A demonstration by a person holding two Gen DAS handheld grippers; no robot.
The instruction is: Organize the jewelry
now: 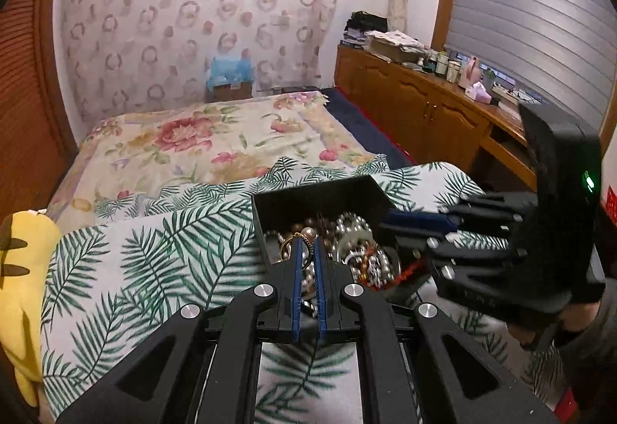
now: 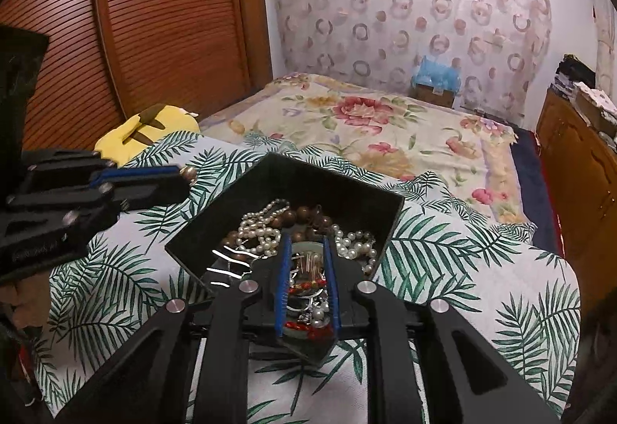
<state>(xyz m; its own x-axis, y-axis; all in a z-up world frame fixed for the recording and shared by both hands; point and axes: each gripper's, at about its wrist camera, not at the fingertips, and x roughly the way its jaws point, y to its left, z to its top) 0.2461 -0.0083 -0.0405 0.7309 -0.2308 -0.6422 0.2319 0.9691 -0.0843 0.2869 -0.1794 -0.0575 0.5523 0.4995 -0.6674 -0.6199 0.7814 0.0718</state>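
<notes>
The square black jewelry box holds white pearl strands and brown wooden beads. Beneath it lies a white, green-palm-leaf cloth; at ten o'clock, a yellow brown-striped plush.

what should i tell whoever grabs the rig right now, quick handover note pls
Left gripper: nearly shut on a gold ring with a pearl, at the near-left side of the black box.
Right gripper: open, fingers down inside the box over a round pale-green piece, gripping nothing yet.
Box sits on the palm-leaf cloth on the bed, still a tangled heap: pearl strands, brown wooden beads, red beaded pieces.
Done: nothing is sorted out onto the cloth so far.
Left: lift the ring clear, then separate the rest piece by piece.
</notes>
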